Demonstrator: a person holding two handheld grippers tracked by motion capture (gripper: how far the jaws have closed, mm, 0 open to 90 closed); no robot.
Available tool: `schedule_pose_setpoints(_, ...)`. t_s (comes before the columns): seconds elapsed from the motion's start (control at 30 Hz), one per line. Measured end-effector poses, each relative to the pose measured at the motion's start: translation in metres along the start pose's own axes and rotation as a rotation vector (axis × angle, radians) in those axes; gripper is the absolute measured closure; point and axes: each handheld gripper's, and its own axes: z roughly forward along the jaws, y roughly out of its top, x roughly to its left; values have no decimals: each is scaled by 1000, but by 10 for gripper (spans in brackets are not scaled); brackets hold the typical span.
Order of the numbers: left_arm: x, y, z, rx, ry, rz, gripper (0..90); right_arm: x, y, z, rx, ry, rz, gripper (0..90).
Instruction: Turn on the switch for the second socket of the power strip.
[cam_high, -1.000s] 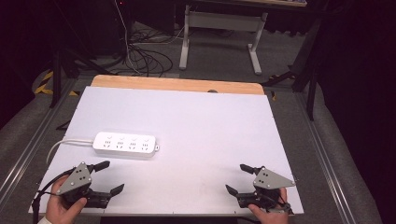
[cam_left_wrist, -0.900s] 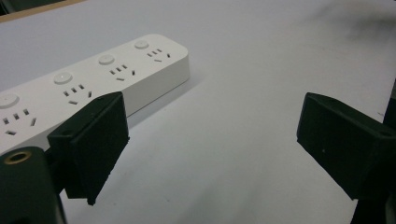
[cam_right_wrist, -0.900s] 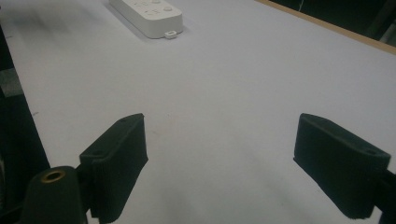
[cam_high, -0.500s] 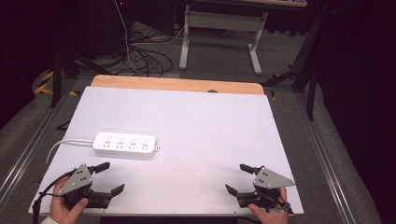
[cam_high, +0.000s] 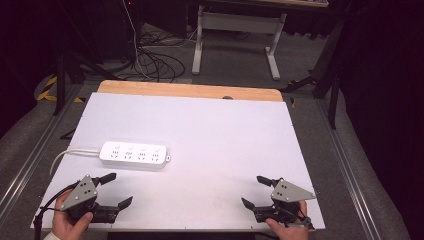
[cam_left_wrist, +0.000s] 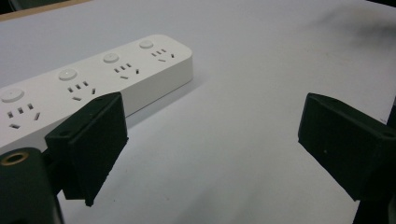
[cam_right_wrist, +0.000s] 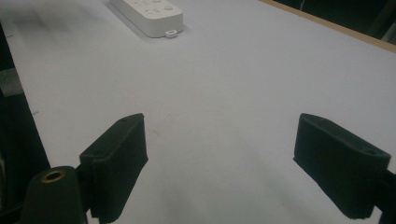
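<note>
1. The work is at its very start, as far as I can judge: the white power strip (cam_high: 133, 155) lies flat on the white desk (cam_high: 225, 135), untouched, with nothing plugged into any of its sockets.

2. The strip sits on the left half of the desk, its long side running roughly across it, and its white cord (cam_high: 67, 154) curves off toward the left edge. In the left tool's view, four socket groups, each with a round button, face up.

3. The left tool (cam_high: 112, 190) is held near the front left corner of the desk, released, its jaws spread wide with only bare desk between them. It is near the strip but apart from it; in its own view the strip (cam_left_wrist: 93, 84) lies just beyond the left jaw.

4. The right tool (cam_high: 256, 191) is held near the front right corner, also released, jaws wide and holding nothing. It is well apart from the strip, which shows far off at the top of its view (cam_right_wrist: 149, 14).

5. Done so far: nothing that shows. The strip has not been gripped, lifted or turned.

6. Left to do, in my judgement: all of it. The left tool is the nearer one and looks better placed to reach the strip first; the right tool would have to cross most of the desk to help.
</note>
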Motion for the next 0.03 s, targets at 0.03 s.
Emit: schedule_pose_setpoints(0.03, 0, 0, 0, 0, 0, -3, 87, 0, 0, 0, 0, 0, -1, 176)
